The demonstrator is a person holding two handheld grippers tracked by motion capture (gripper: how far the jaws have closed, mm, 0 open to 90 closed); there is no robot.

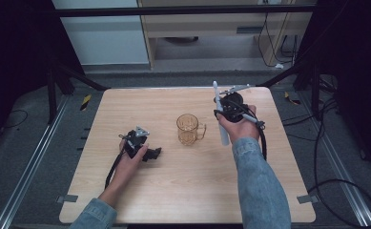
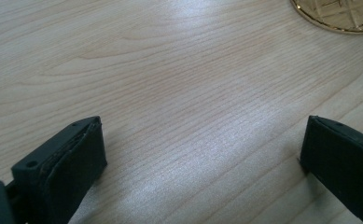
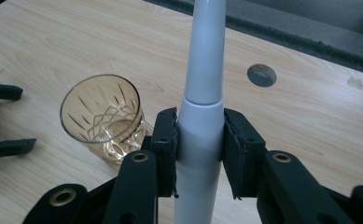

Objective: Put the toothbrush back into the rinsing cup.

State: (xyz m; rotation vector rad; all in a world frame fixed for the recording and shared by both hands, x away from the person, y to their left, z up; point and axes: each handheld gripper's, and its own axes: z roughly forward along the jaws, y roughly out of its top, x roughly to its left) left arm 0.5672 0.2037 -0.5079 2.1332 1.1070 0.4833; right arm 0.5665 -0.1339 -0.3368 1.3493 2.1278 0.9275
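Amber glass, one mug (image 1: 190,129) with a handle, stands upright near the middle of the tabletop (image 1: 173,191). Just beside it, toward the right edge, the right gripper (image 3: 200,149) has its fingers (image 3: 166,144) pinching one white, tapered wand (image 3: 202,88). Nearer the left edge, the left gripper (image 2: 202,154) rests low with fingers (image 2: 72,158) spread, nothing between them.

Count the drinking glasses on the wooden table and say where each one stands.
1. An amber glass mug stands upright near the middle of the table, between the two grippers; nothing in these views looks able to hide another.
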